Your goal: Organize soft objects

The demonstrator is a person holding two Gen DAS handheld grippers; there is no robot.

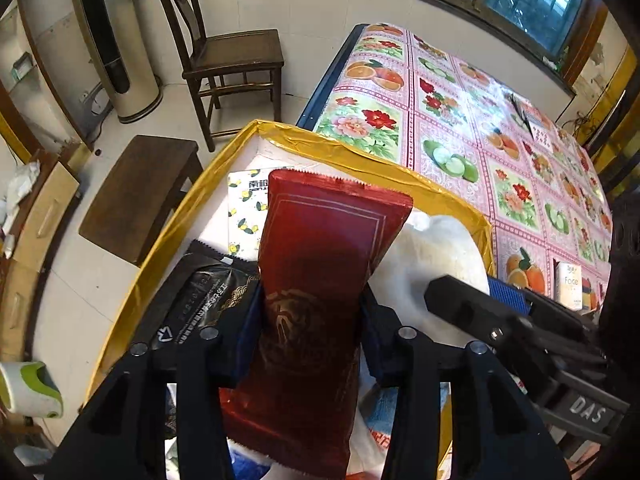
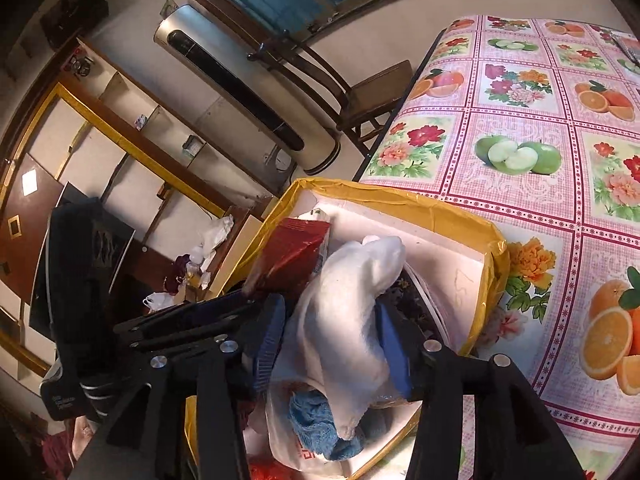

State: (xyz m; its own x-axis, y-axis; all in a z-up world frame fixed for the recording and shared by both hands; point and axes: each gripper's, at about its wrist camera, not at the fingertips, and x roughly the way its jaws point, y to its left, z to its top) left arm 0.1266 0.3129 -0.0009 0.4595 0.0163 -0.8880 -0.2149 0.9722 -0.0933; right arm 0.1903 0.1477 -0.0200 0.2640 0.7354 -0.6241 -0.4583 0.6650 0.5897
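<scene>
Two tools clench over the box [image 1: 168, 216]: left tool [image 1: 310, 312] pinching the red packet [image 1: 320, 248], right tool [image 2: 336, 332] the white cloth [image 2: 348, 304].

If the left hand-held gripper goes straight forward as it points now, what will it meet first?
Probably the white pack with yellow flowers lying in the gold-edged box, then the box's far wall. The left hand-held gripper holds a red packet that would touch first; depth is unclear.

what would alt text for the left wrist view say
The left gripper holds a red foil packet upright over a gold-edged box of soft items, including a white cloth and a black packet. The box sits on a fruit-patterned tablecloth.
</scene>
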